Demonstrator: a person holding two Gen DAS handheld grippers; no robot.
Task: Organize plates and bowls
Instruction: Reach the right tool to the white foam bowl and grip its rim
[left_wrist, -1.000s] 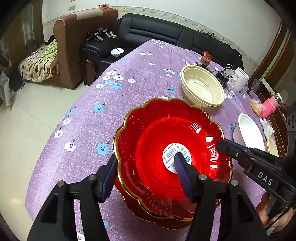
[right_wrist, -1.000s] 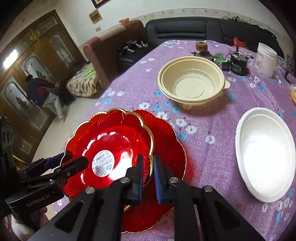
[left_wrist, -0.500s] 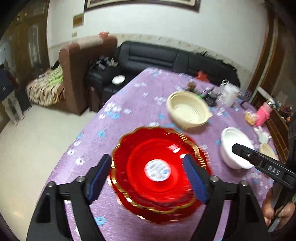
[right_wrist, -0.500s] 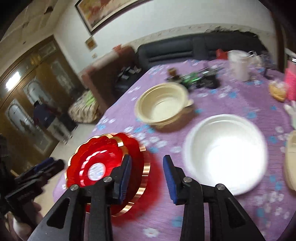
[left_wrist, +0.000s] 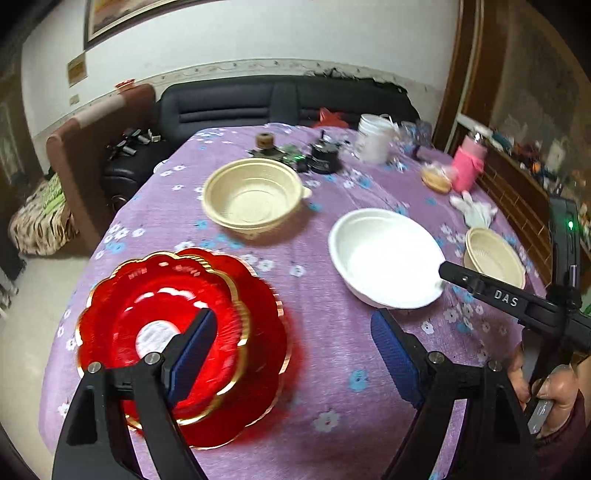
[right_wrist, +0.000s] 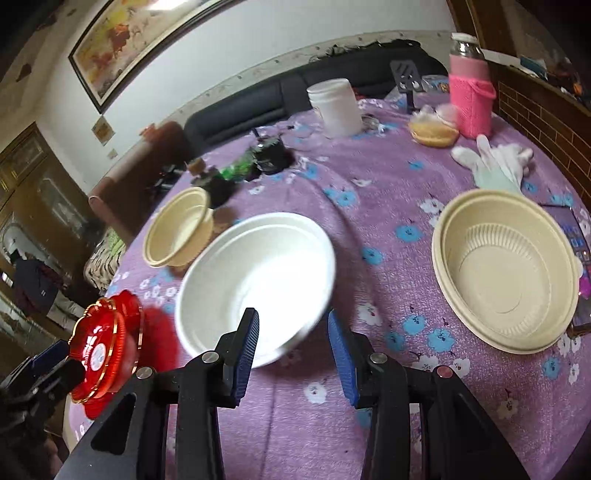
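Blue fingers (left_wrist: 192, 350) of the left gripper (left_wrist: 295, 354) are spread wide at the bottom of the left wrist view, and nothing is between them but purple cloth. Its left finger sits in front of the red plates (left_wrist: 177, 325), which lie low on the left side of that view. One smaller red plate with a gold edge rests on a bigger one, a bit off to the left. They sit on the table (left_wrist: 332, 369) with the flowery purple cloth.

In the right wrist view, the right gripper (right_wrist: 293, 354) is at the bottom middle. Its fingers (right_wrist: 247, 350) are partly apart and hold nothing. The near edge of the white bowl (right_wrist: 258, 273) shows in the gap between them, but I cannot tell if either finger touches it. The white bowl is in the middle of that view.

One cream bowl (right_wrist: 506, 273) sits on the right side of that view, well apart from the white bowl. Another cream bowl (right_wrist: 181, 232) is up and to the left, just beside the white bowl. It looks like two bowls, one inside the other.

Far back on the table are a white tub (right_wrist: 336, 107), a pink bottle (right_wrist: 471, 96) and a white glove (right_wrist: 495, 162). A hand (left_wrist: 546, 387) shows in the low right corner of the left wrist view.
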